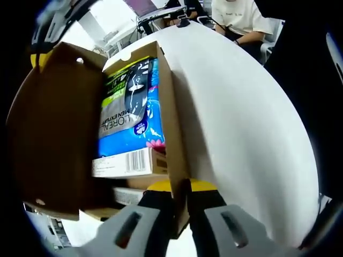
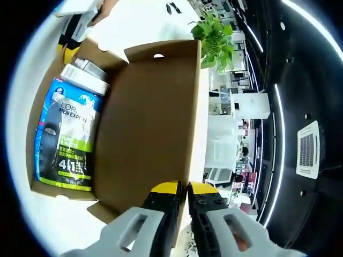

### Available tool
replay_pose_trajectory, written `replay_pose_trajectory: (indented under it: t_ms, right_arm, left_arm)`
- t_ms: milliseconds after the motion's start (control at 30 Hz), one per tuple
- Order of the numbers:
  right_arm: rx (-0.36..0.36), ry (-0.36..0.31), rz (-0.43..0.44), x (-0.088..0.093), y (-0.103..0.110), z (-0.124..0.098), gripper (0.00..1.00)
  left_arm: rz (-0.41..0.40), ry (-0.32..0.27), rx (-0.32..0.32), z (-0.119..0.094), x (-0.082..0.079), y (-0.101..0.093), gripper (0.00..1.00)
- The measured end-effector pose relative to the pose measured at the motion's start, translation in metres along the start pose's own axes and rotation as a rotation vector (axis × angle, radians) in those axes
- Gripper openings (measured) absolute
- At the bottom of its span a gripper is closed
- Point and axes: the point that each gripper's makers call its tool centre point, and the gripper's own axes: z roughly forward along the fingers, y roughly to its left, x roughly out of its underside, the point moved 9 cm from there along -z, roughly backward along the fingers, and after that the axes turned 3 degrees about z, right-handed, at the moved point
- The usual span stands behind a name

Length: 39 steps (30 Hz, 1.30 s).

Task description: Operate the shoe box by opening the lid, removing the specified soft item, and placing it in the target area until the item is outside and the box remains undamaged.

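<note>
Left gripper view: left gripper [image 1: 180,206] pinching the shoe box [image 1: 172,134] by its side wall, jaws clenched on the cardboard. Blue packet [image 1: 128,115] lying inside, just beyond the jaws, a barcoded carton [image 1: 126,163] nearer.

Right gripper view: right gripper [image 2: 182,206] clamping the raised lid [image 2: 150,128] edge. Packet resting at the box's left, small white cartons [image 2: 83,75] at its far end.

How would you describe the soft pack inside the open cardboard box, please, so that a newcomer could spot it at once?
Start at the open brown cardboard shoe box on the white table, its lid folded back. Inside lies a flat, glossy blue plastic pack with a lime-green band and a dark face picture. Unlike the small white barcoded carton beside it, it is soft, colourful and much larger.
</note>
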Motion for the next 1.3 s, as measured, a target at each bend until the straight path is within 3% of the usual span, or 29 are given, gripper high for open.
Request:
replay_pose_trajectory:
  t_ms: [367,667,1300]
  right_arm:
    - [-0.048,-0.017,0.018,0.004,-0.006,0.012,0.03]
    - [-0.132,-0.006,0.044,0.007,-0.016,0.029,0.03]
    - [-0.190,-0.005,0.049,0.008,-0.018,0.042,0.03]
  left_arm:
    - [0.000,0.010,0.008,0.002,0.002,0.000,0.07]
    - [-0.001,0.008,0.012,0.002,0.005,0.002,0.07]
    - [0.002,0.004,0.017,0.002,0.003,-0.006,0.07]
